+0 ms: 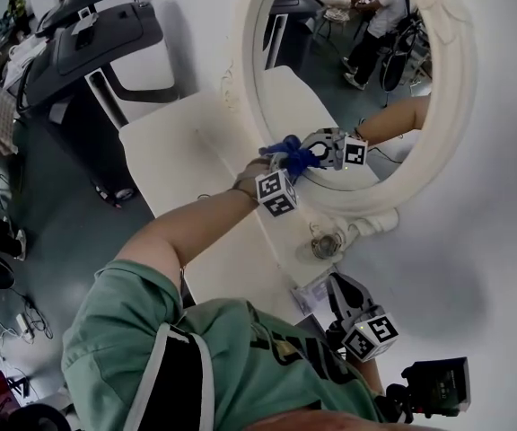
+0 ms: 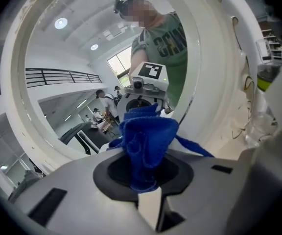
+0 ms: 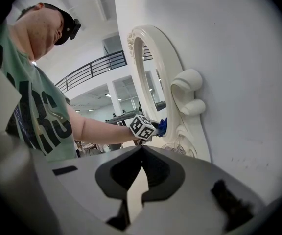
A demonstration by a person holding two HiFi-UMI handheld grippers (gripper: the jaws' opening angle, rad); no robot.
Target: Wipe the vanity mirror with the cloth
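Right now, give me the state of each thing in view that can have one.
Left gripper: shut on the cloth, up at the mirror.
Cloth: bunched up, against the lower glass.
Right gripper: shut, empty, held low away from the mirror.
Mirror: upright against the wall.

White wall, white table, grey floor w/ dark machine, prob. treadmill, top left.

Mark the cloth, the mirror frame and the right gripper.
cloth (image 2: pixel 148 137), left gripper view, bunched middle.
mirror frame (image 1: pixel 450 88), head view, right rim.
right gripper (image 3: pixel 141 154), right gripper view, between jaw tips.
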